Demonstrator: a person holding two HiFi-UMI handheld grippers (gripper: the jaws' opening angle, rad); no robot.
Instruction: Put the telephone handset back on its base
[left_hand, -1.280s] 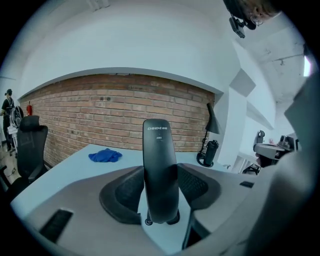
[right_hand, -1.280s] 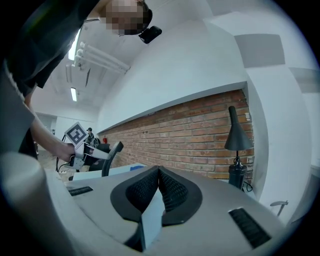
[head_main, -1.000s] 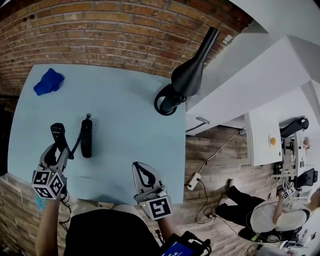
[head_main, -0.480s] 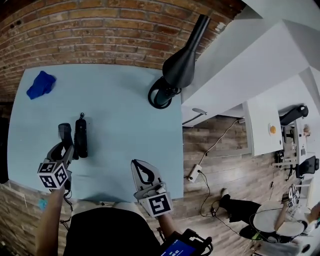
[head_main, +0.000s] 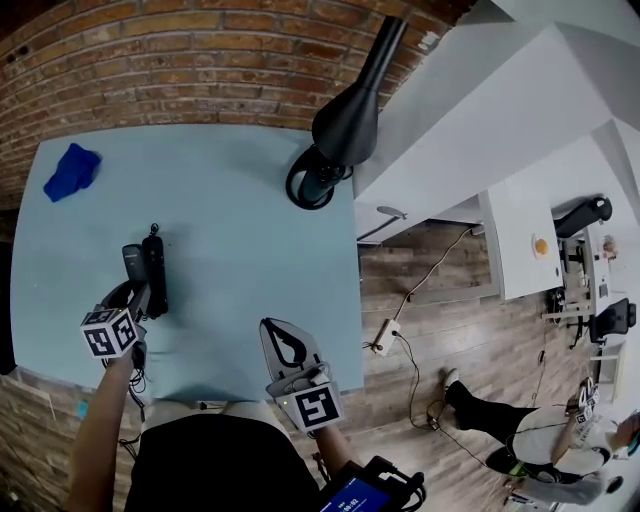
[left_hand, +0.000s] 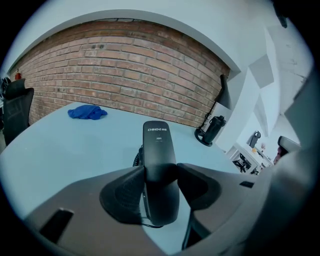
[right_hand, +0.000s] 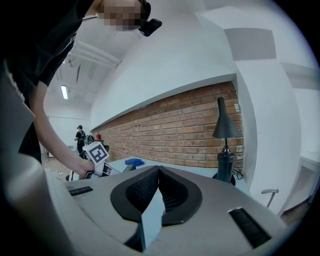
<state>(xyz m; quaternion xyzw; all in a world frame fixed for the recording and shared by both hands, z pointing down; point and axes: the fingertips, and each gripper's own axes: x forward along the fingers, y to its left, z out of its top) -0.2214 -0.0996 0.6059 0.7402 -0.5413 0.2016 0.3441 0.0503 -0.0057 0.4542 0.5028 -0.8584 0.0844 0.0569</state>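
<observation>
The black telephone handset (head_main: 131, 262) is clamped in my left gripper (head_main: 134, 292), which is shut on its lower half. It hangs just left of the long black base (head_main: 156, 272) on the pale blue table (head_main: 250, 250), almost touching it. In the left gripper view the handset (left_hand: 159, 150) stands up between the two pads, and a bit of the coiled cord (left_hand: 138, 156) shows behind it. My right gripper (head_main: 283, 347) hovers over the table's near edge, shut with nothing in it; its pads (right_hand: 145, 190) meet at the tips.
A black desk lamp (head_main: 338, 130) stands at the table's far right corner, its round foot (head_main: 305, 190) on the top. A blue cloth (head_main: 70, 172) lies at the far left. A brick wall (head_main: 200, 60) backs the table. Cables (head_main: 405, 320) run over the floor to the right.
My left gripper has carried the handset to the right, closing the gap to the base. The right gripper has stayed near the front edge.
</observation>
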